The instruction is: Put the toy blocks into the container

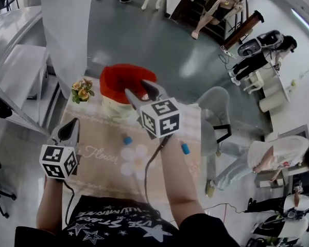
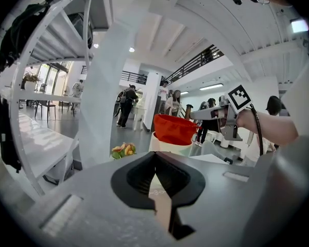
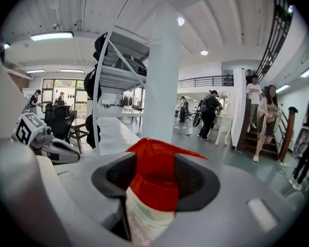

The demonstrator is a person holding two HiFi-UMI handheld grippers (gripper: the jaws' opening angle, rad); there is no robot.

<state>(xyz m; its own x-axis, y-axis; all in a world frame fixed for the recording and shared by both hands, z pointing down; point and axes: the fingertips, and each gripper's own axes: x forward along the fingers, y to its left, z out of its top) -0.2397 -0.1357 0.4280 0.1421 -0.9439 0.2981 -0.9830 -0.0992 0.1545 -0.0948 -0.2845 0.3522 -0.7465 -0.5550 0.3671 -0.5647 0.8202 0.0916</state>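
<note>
2 blue blocks on table in head view only; right tongs released over container, left tongs clenched

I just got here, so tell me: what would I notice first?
The bright red-lined bin at the far end of the flowery tablecloth stands out, with the right tongs open close to it. Two blue blocks lie on the cloth: one in the middle, one toward the right edge.
</note>
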